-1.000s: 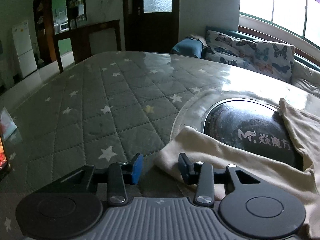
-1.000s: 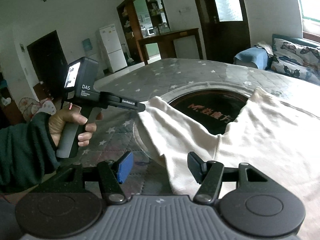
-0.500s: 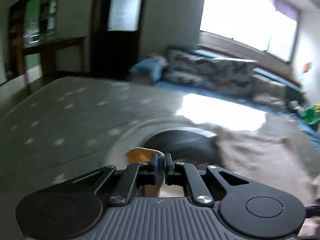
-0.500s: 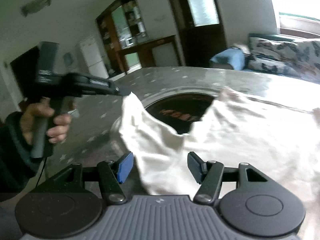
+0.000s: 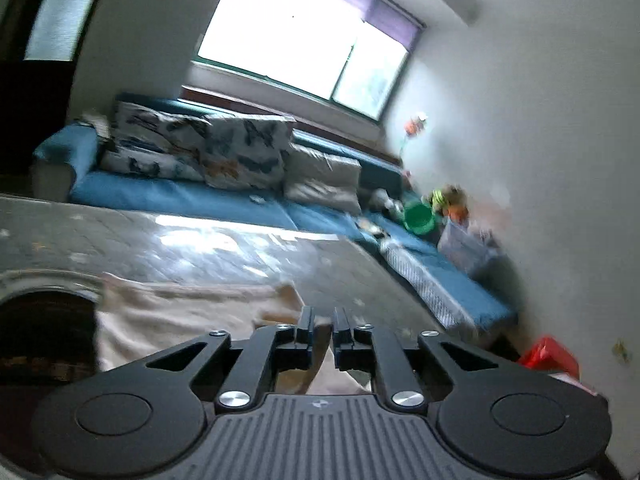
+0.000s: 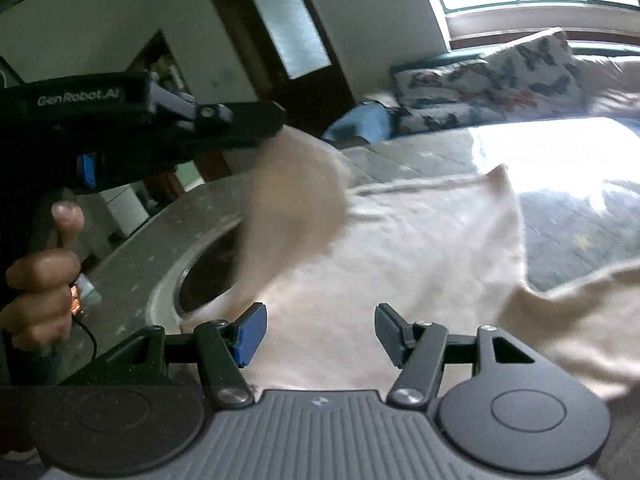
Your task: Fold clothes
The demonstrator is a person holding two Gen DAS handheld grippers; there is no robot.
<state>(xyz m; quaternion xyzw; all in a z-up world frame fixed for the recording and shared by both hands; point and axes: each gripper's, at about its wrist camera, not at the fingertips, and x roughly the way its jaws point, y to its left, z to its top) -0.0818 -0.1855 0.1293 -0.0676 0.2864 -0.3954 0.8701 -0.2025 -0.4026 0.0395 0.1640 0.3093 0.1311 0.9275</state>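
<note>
Clothes here meant one cream garment (image 6: 400, 256), spread over the star-quilted desk (image 6: 568, 236) and partly across the dark round inset (image 6: 208, 276) at about nine o'clock in the right wrist view. The left tongs (image 5: 322, 334) were nearly closed, pinching a fold of the cloth, and in the right view they (image 6: 276, 120) held a blurred flap of it raised above the desk toward eleven o'clock. The right tongs (image 6: 318, 334) stood wide open, gripping nothing, with cloth lying just beyond their tips. The main risk, as I judged it, was the thin pinch slipping free mid-swing, since the blur suggested a fast move and only an edge seemed caught. The flap could then drop crooked or bunch over the inset. With the right tongs not pinning anything, the whole garment might also drag across the slick quilt instead of folding.
</note>
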